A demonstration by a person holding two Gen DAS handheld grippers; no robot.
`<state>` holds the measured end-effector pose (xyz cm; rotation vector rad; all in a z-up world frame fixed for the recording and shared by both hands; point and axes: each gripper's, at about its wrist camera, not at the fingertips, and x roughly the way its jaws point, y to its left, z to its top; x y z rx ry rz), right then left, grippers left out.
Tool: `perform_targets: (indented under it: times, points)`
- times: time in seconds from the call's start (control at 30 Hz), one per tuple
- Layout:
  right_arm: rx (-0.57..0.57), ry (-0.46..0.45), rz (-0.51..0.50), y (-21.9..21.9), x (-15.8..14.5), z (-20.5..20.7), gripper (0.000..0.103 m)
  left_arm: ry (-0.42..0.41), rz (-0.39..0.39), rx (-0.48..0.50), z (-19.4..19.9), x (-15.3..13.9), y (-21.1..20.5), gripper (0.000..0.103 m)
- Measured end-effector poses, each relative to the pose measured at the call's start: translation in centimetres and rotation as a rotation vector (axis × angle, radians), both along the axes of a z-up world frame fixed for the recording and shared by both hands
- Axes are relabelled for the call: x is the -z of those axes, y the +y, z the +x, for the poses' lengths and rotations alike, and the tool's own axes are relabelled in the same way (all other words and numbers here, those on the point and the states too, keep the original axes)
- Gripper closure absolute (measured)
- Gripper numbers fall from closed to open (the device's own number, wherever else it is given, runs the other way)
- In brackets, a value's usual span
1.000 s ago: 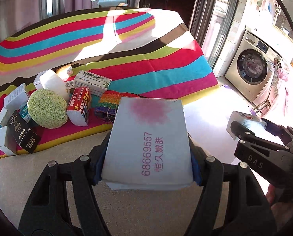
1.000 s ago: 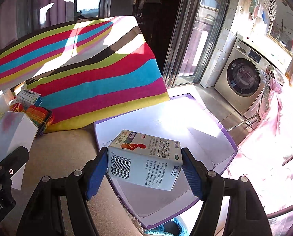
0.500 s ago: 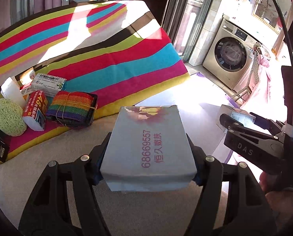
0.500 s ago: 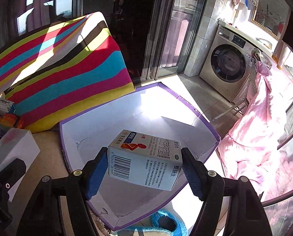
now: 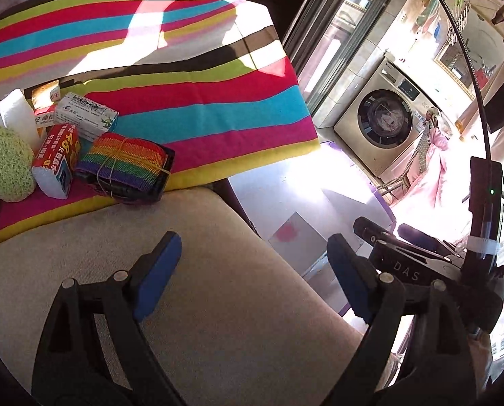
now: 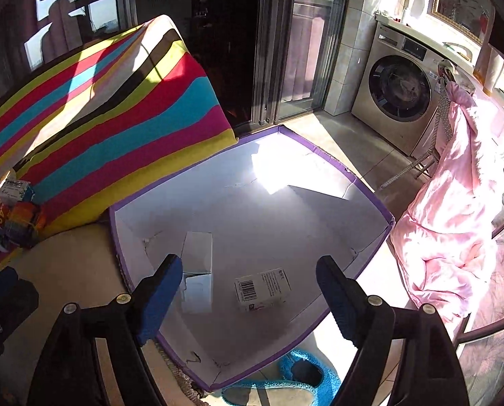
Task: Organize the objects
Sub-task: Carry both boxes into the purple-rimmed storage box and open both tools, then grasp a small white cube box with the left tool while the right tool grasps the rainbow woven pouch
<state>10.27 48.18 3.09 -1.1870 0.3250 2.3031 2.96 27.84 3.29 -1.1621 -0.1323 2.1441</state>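
A large white box with purple edges (image 6: 333, 164) stands on the floor beside the sofa. Inside it lie a plain white box (image 6: 197, 272) with a pink mark (image 5: 297, 238) and a small carton with a barcode (image 6: 262, 289). My left gripper (image 5: 252, 264) is open and empty over the beige sofa seat (image 5: 184, 304). My right gripper (image 6: 248, 291) is open and empty above the big box; it also shows in the left wrist view (image 5: 397, 240).
A pile remains on the striped blanket (image 5: 201, 108): a rainbow strap bundle (image 5: 125, 165), a red-and-white box (image 5: 57, 164), a green sponge (image 5: 3, 164), several small cartons (image 5: 86, 113). A washing machine (image 6: 404, 91), pink cloth (image 6: 455, 203) and blue slipper (image 6: 306, 372) are near the box.
Both grippers opened. The white box left my left gripper and the barcode carton left my right gripper; both now lie inside the purple-edged box.
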Motion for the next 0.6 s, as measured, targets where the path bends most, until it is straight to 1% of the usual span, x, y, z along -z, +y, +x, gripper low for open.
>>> perform_targets:
  times: [0.1,0.2,0.3,0.37,0.47,0.6]
  points:
    - [-0.049,0.042,-0.032,-1.3,-0.5,-0.4,0.021,0.008,-0.006,-0.016,0.2,-0.2,-1.0,0.014]
    - [-0.103,0.064,-0.058,-3.2,-0.6,-1.0,0.021,0.004,-0.019,-0.042,0.2,-0.3,-2.6,0.014]
    - [-0.171,0.071,-0.079,-5.3,-0.4,-1.7,0.021,-0.003,-0.035,-0.071,0.2,-0.3,-4.6,0.013]
    - [-0.217,0.067,-0.087,-6.6,-0.3,-2.1,0.021,-0.004,-0.024,-0.091,0.3,-0.4,-6.1,0.013]
    - [-0.278,0.067,-0.092,-8.4,-0.1,-2.4,0.021,0.016,-0.04,-0.147,0.7,-0.4,-8.7,0.014]
    - [-0.329,0.052,-0.083,-10.3,0.1,-3.0,0.021,0.031,-0.053,-0.246,1.2,-0.4,-13.1,0.013]
